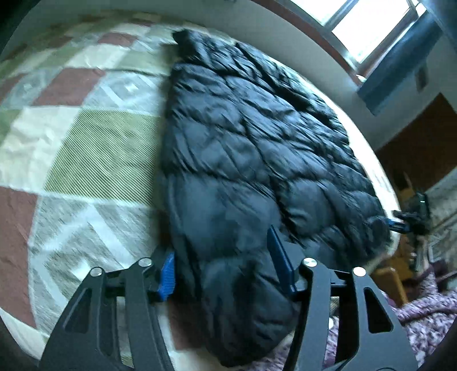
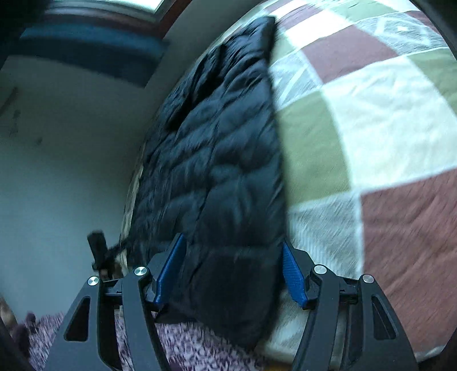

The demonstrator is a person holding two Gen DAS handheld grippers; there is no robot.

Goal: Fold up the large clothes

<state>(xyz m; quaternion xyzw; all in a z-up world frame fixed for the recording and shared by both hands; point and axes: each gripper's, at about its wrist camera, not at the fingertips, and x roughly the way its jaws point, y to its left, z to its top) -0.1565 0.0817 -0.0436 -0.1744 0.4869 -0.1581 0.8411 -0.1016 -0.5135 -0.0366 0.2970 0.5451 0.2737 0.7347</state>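
A black quilted puffer coat (image 1: 242,128) lies lengthwise on a patchwork quilt (image 1: 85,137), along the bed's wall side. My left gripper (image 1: 221,242) straddles the coat's near end, whose padded bulk fills the gap and touches both blue pads (image 1: 168,274). In the right wrist view the same coat (image 2: 222,159) runs away from my right gripper (image 2: 232,239), whose blue pads (image 2: 294,274) bear on the thick near end from both sides. The right gripper (image 1: 400,224) also shows small at the coat's right edge. A dark shape, probably the left gripper (image 2: 97,251), sits at the coat's left edge.
The quilt (image 2: 371,114) has red, green and cream squares and spreads wide beside the coat. A pale wall (image 2: 57,171) runs close along the bed. A window (image 1: 371,25) is above the far end. Purple patterned fabric (image 1: 422,314) lies at the near edge.
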